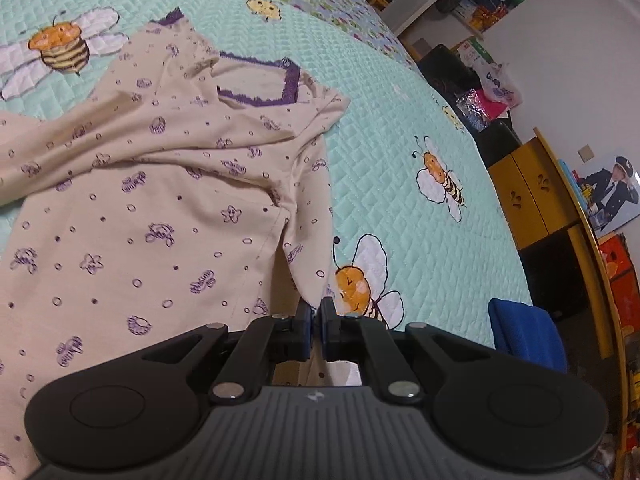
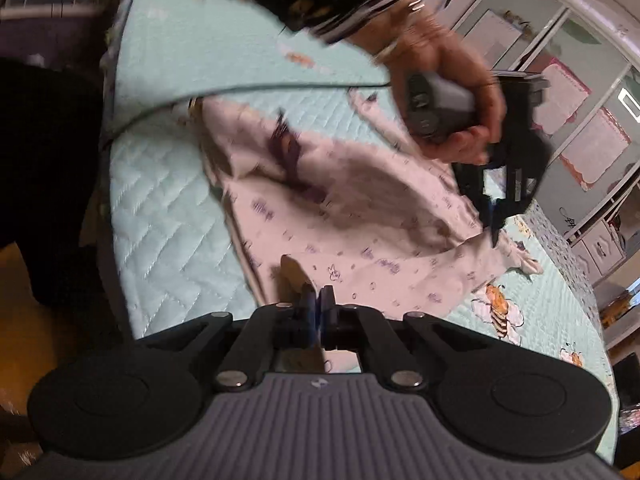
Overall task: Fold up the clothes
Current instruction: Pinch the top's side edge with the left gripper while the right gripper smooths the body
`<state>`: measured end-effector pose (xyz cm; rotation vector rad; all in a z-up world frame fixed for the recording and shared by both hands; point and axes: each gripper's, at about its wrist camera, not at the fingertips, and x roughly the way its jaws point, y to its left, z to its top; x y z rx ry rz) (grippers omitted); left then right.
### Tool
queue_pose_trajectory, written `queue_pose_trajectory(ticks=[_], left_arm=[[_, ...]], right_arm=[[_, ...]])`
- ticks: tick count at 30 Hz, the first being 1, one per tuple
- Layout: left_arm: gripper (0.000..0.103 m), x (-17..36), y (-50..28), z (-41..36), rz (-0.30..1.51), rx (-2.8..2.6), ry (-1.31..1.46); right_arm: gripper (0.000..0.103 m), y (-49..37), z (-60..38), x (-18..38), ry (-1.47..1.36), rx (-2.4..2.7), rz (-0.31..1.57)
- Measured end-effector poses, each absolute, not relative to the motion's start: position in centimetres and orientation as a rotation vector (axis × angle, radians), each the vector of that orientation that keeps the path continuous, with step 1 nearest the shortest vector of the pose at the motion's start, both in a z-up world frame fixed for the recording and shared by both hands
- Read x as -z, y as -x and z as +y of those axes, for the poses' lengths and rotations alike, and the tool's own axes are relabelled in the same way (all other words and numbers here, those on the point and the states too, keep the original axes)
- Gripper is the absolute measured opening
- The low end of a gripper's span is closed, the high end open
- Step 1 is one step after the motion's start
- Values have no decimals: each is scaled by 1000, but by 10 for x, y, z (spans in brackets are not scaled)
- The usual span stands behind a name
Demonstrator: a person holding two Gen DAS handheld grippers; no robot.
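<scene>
- Left gripper (image 1: 316,314): jaws closed on a fold of the garment's (image 1: 160,200) side edge; cloth shows pinched between the blue pads and passing below them.
- Right gripper (image 2: 317,302): jaws closed at the garment's near edge. The right wrist view is blurred, so cloth between the pads looks likely but is not certain.
- Garment: cream top with purple print and purple lace neckline (image 1: 260,80), lying on the bed's mint quilted cover (image 1: 400,184); body mostly spread, shoulder and sleeve area rumpled, the part under the left gripper raised off the bed.
- The person's left hand (image 2: 452,92) carries the left gripper above the far side of the garment.
- Risk: the left pinch sits right at the cloth edge; a brisk lift could pull it free and drop that side.
- Risk: if the right jaws caught only one layer, or none, the fold would come out skewed.
- Risk: the existing rumples near the neckline would be trapped inside any fold made before smoothing.
- Risk: a low pinch could snag the quilt with the cloth.
</scene>
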<state>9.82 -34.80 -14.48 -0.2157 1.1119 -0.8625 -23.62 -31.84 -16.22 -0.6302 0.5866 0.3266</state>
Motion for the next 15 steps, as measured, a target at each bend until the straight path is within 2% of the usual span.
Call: queue_pose_trajectory(ticks=[6, 12, 14, 15], left_arm=[[0, 134, -90, -317, 1051, 850, 266], [0, 156, -91, -302, 1113, 833, 294], [1, 160, -89, -305, 1130, 856, 302], [6, 160, -87, -309, 1132, 874, 298]], right_arm=[[1, 239, -346, 143, 477, -420, 608], [1, 240, -343, 149, 446, -418, 607], [1, 239, -342, 152, 447, -415, 615], [1, 239, -342, 153, 448, -414, 619]])
